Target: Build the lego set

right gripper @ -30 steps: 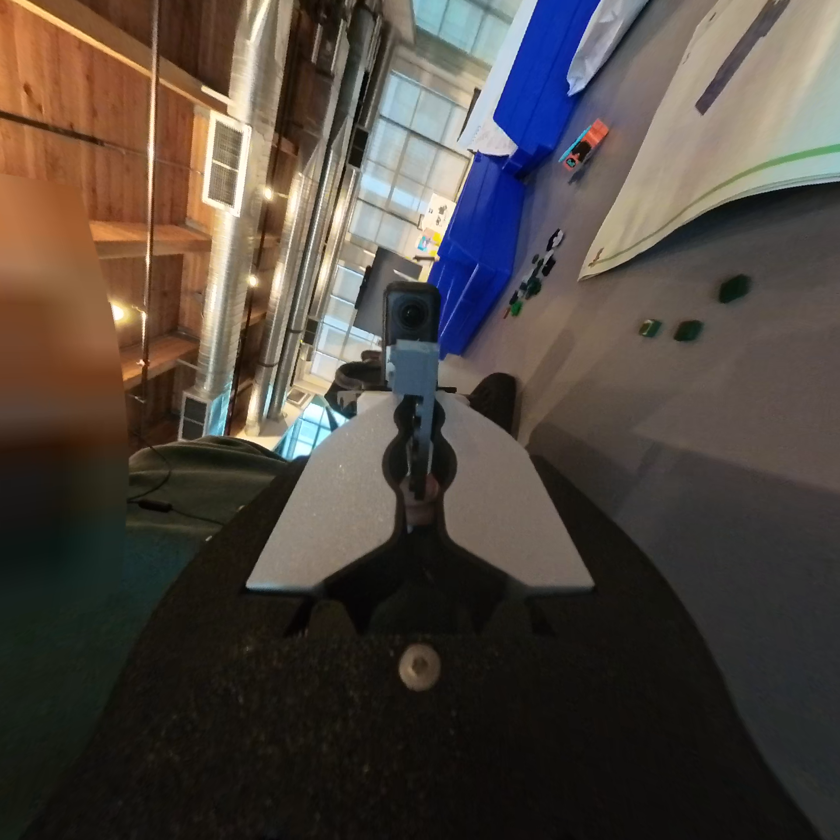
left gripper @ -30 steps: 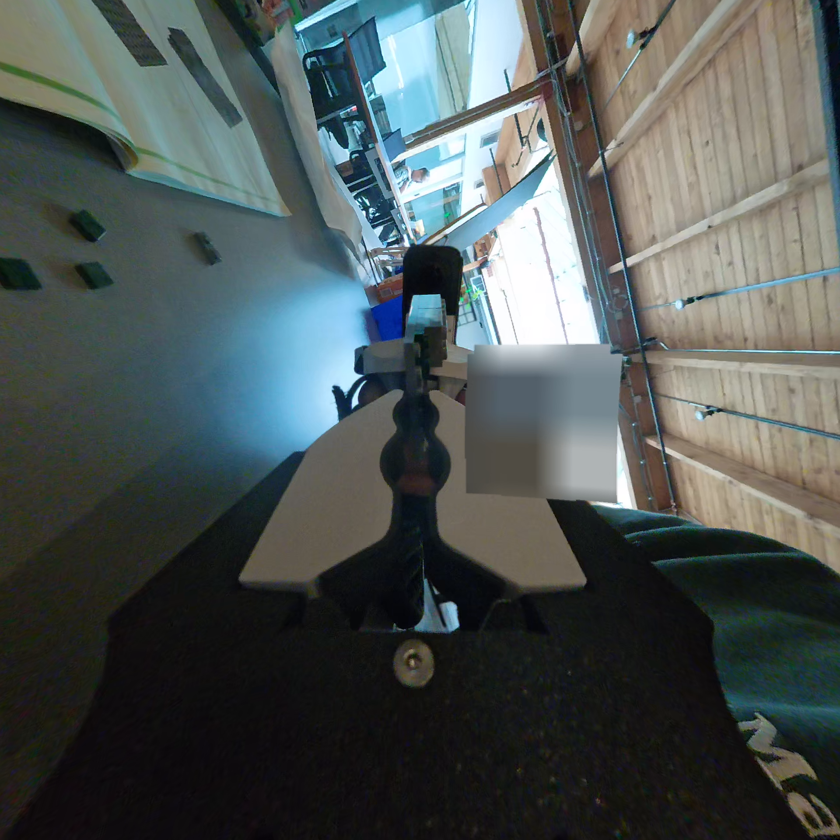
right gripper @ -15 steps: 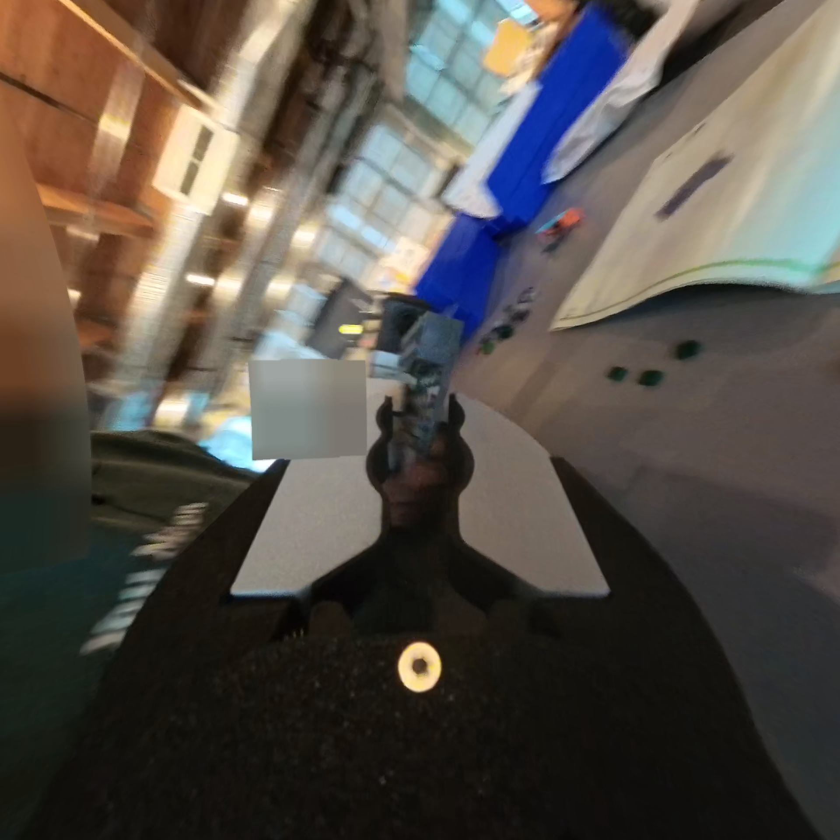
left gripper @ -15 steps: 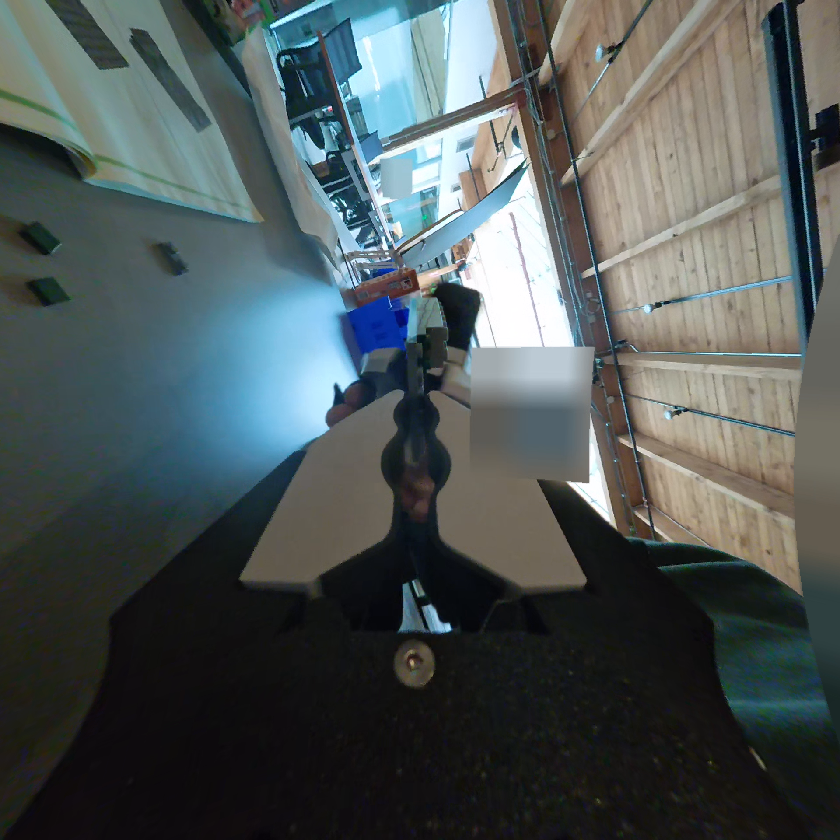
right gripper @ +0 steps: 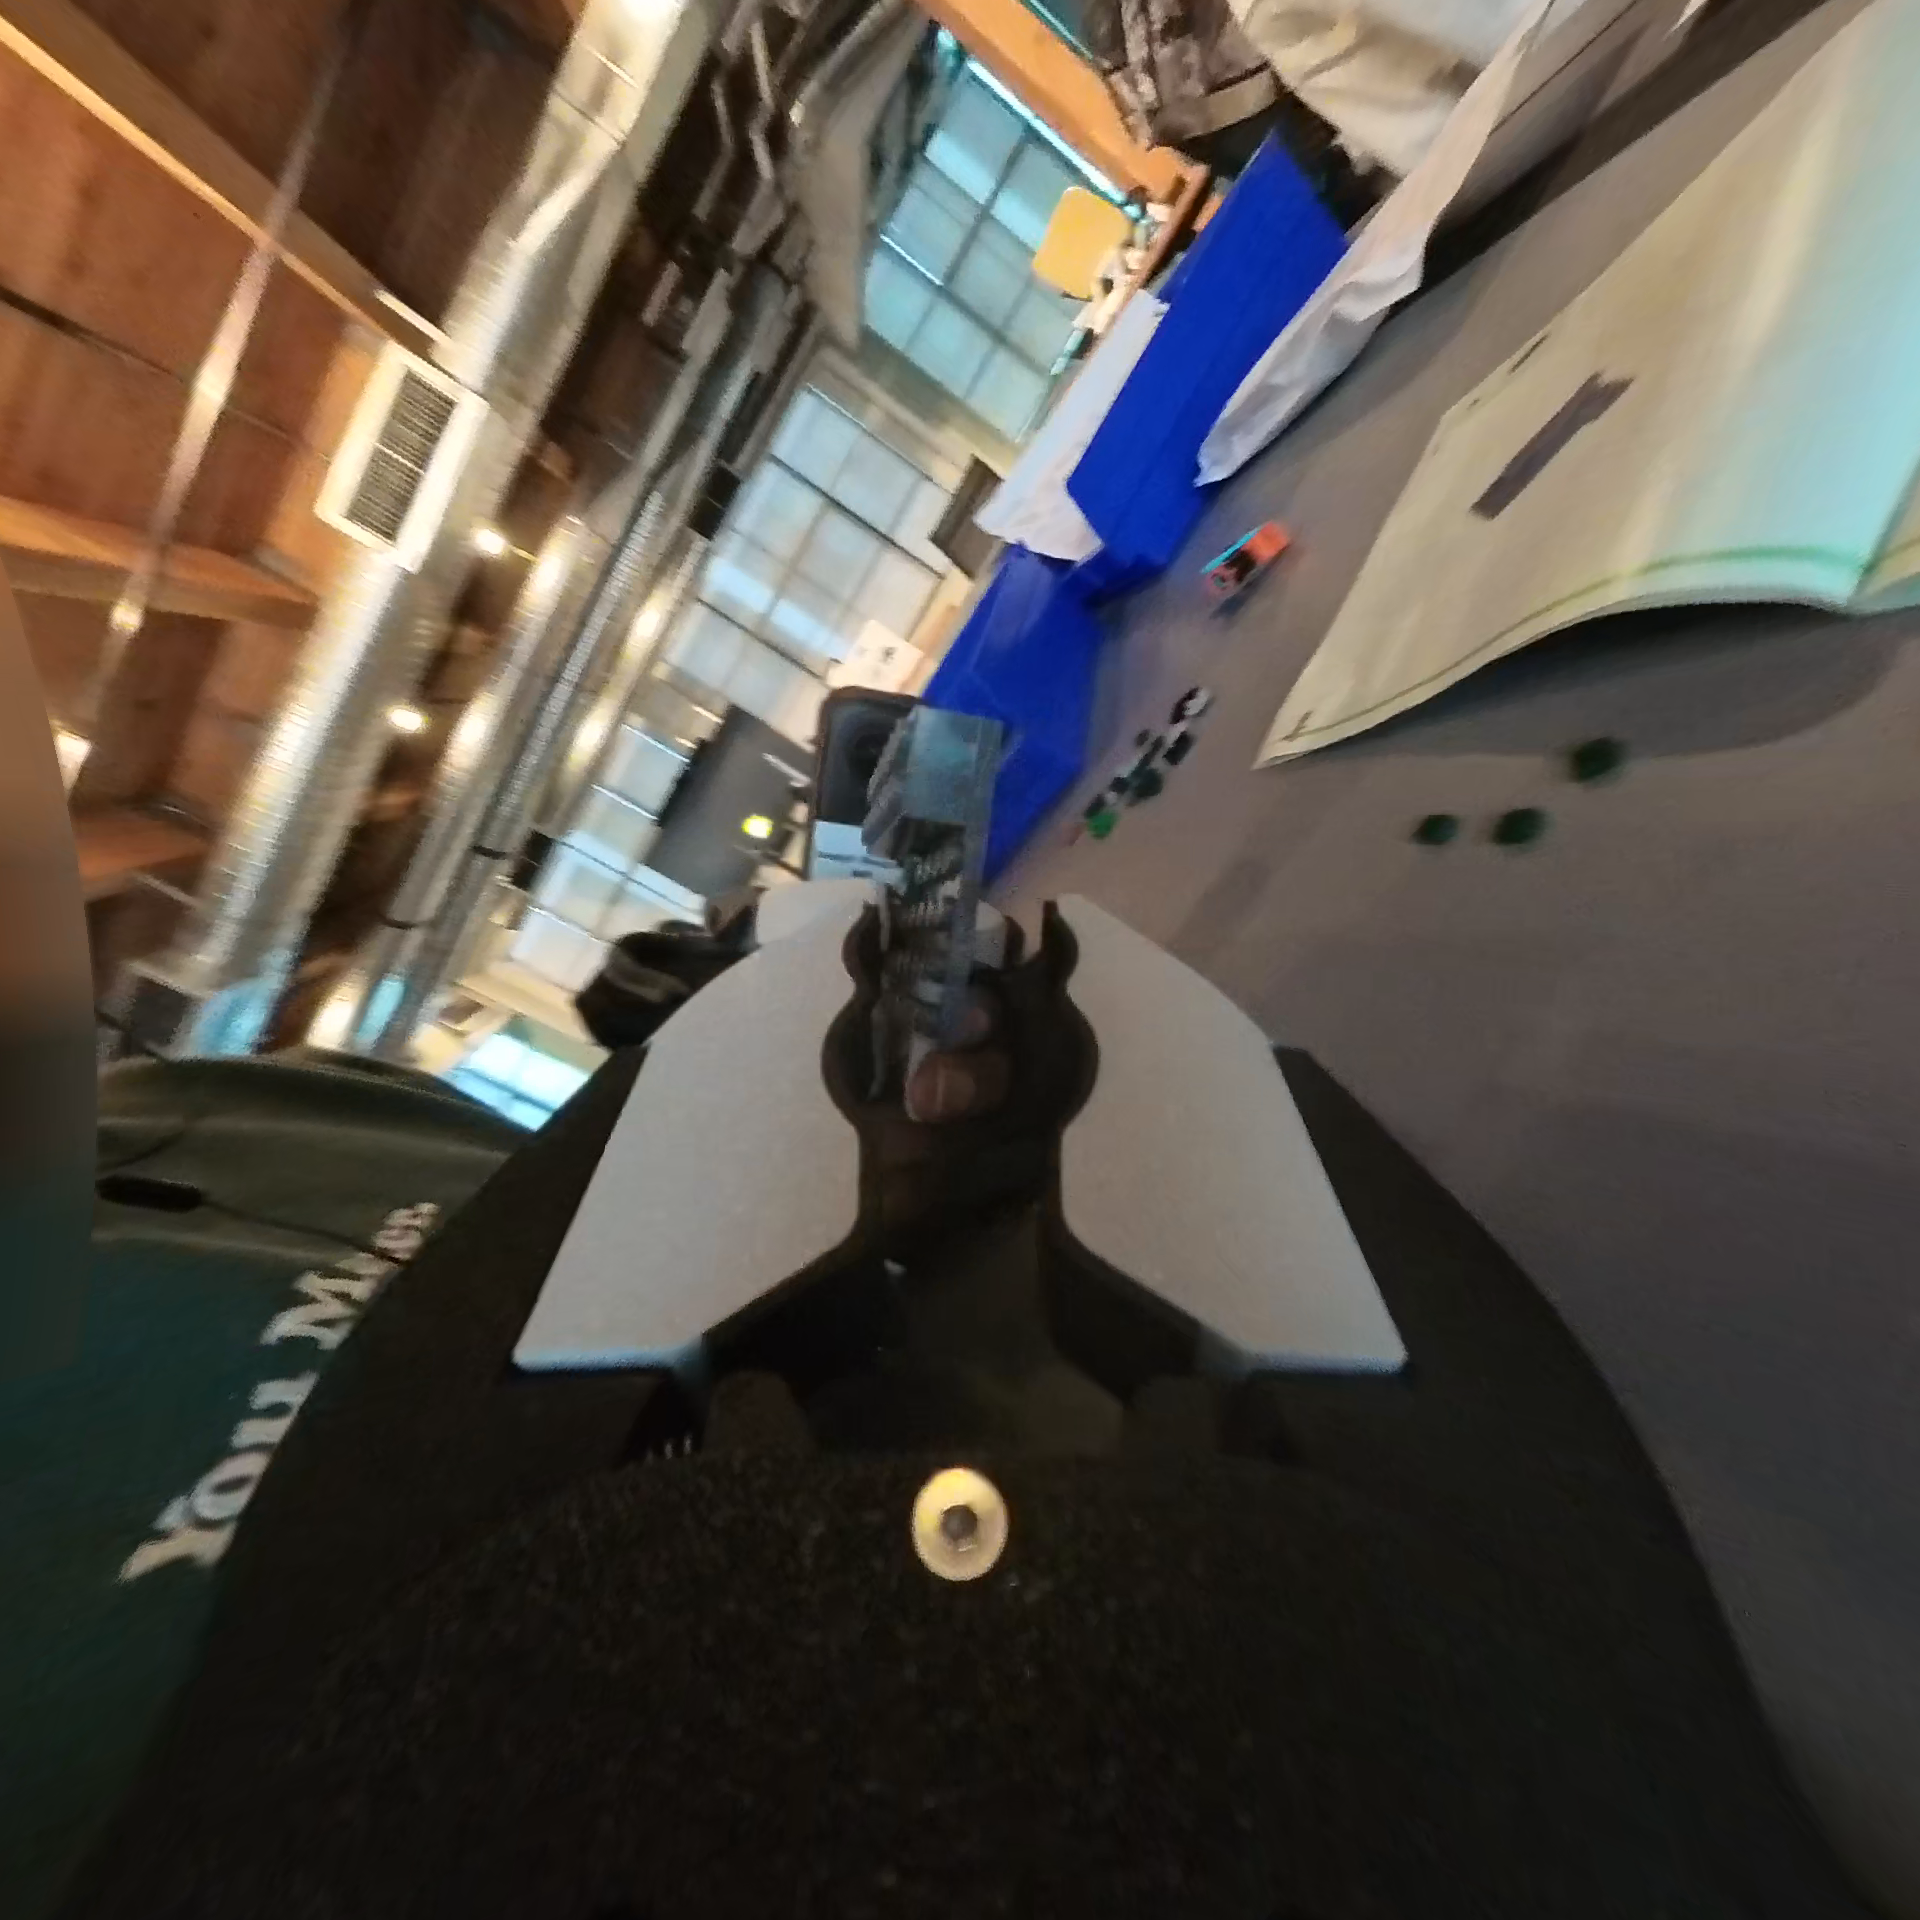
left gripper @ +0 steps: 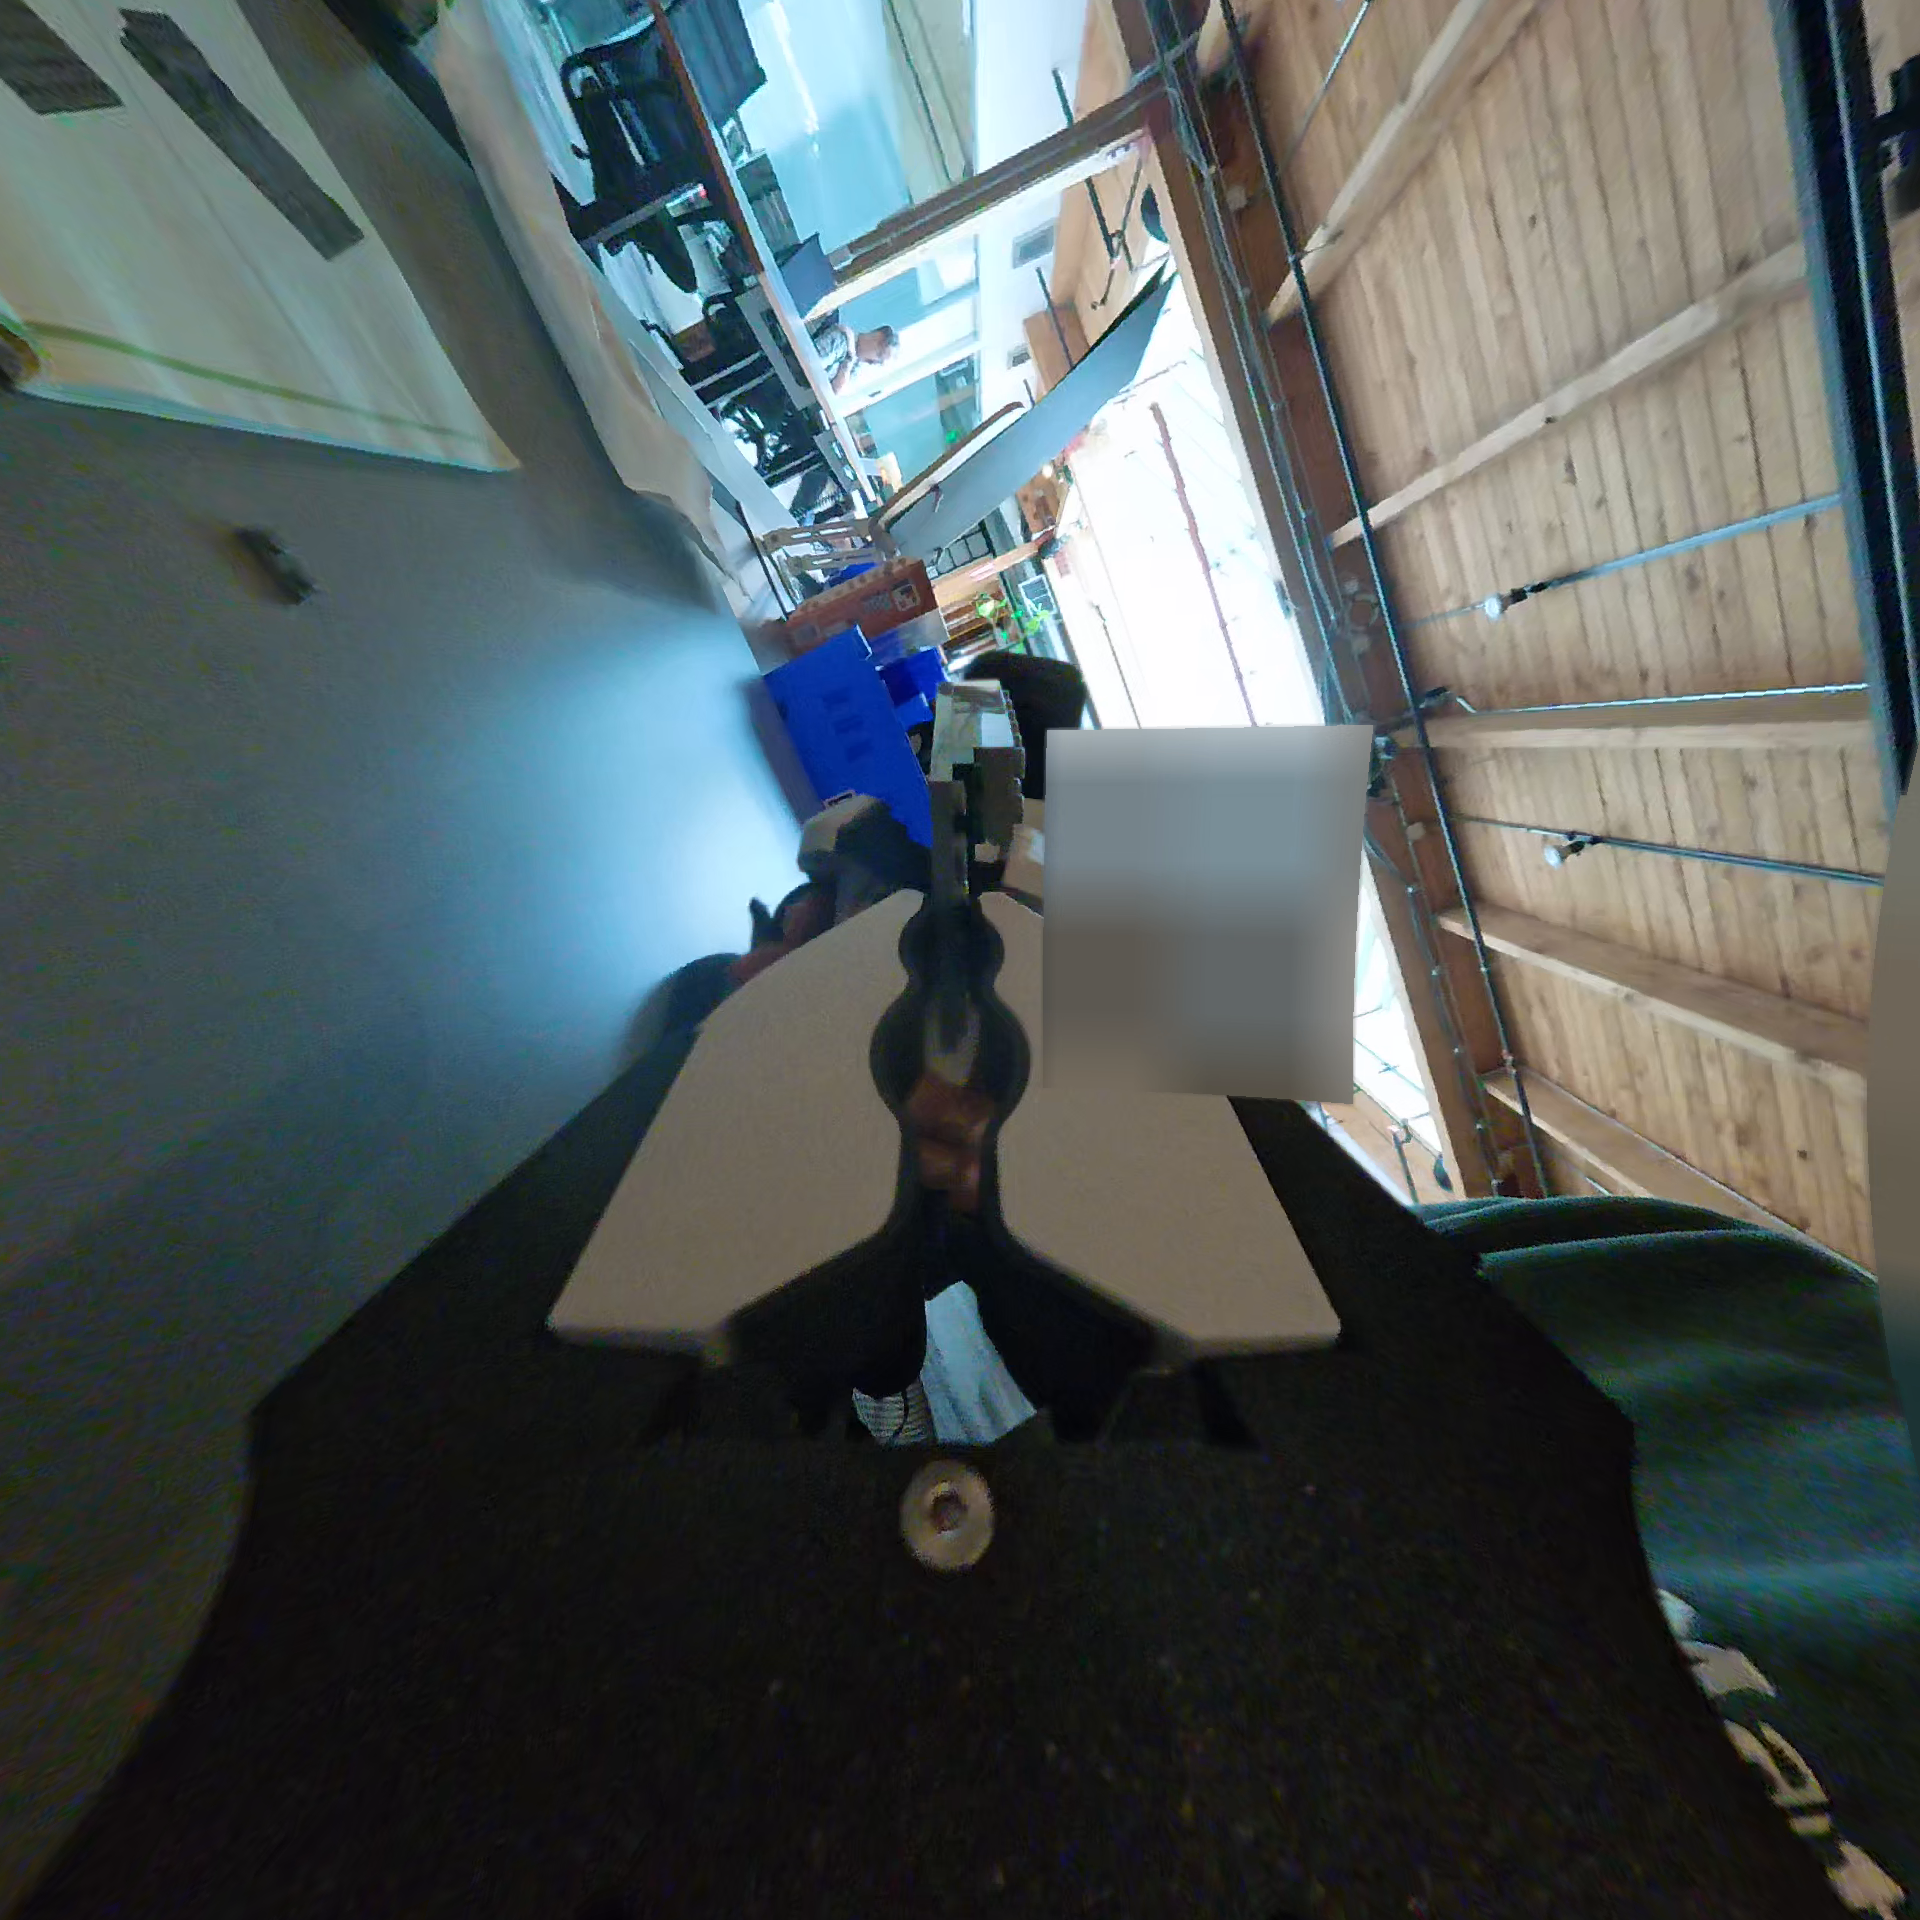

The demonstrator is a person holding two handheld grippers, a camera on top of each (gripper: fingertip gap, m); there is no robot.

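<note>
Nearest in, left gripper (left gripper: 951, 914): jaws pinched together on the edge of the grey lego assembly (left gripper: 971, 779), held up off the table (left gripper: 312, 883). Right gripper (right gripper: 951, 935): jaws slightly apart; the same assembly (right gripper: 935, 810) sits between them, and I can't tell if they're actually gripping it or just around it. So the build is mid-air between the two grippers, which face each other. Farther out, loose dark green pieces (right gripper: 1512, 826) lie on the table, well apart from the assembly, near the open instruction booklet (right gripper: 1662, 468); a further small cluster of parts (right gripper: 1153, 769) lies beyond. My read: partly built, several bricks stacked, plenty still unplaced, so nowhere near finished.
</note>
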